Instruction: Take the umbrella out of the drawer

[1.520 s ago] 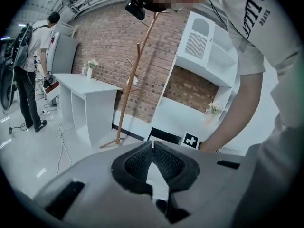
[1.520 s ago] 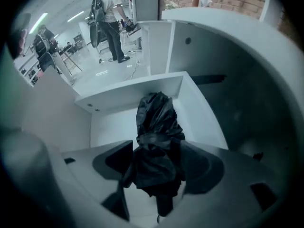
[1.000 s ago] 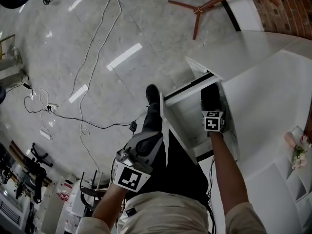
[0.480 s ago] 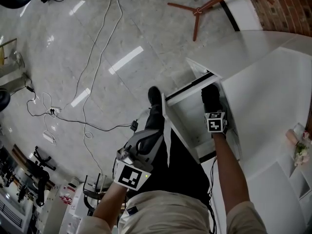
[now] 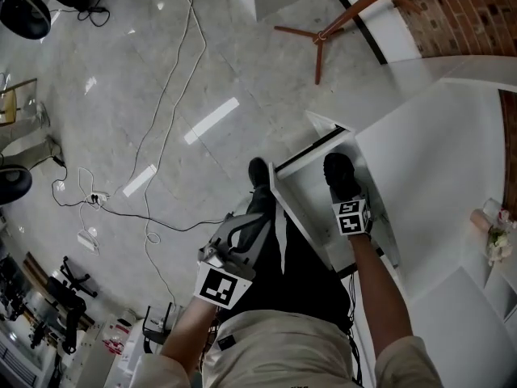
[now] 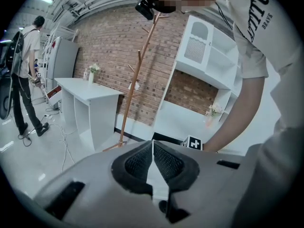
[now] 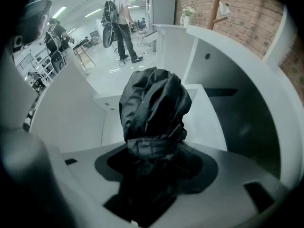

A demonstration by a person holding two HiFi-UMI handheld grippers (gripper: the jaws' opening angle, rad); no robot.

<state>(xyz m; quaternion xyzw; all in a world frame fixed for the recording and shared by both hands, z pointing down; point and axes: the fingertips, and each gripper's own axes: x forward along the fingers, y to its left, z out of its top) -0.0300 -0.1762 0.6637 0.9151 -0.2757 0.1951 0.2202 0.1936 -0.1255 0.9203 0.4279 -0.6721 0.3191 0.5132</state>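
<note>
Since the earlier frame, the right gripper (image 5: 343, 191) has lifted inside the open drawer (image 5: 300, 204), and the umbrella (image 5: 338, 171) has come up with it. Its jaws have just been closing and are clamped on the umbrella's folded black fabric. In the right gripper view (image 7: 154, 151) the bundle (image 7: 154, 103) bulges out ahead of the jaws, with the white drawer walls (image 7: 71, 108) on both sides. The part inside the jaws is lost in shadow and no handle shows. I cannot tell whether the far end touches the drawer floor. From the head view the umbrella is only a dark lump beyond the marker cube (image 5: 351, 217), and the jaws are hidden.

The left gripper (image 5: 242, 231) hangs outside the drawer, well apart from the right one. Its pads (image 6: 164, 163) are pressed together with nothing between them.
</note>
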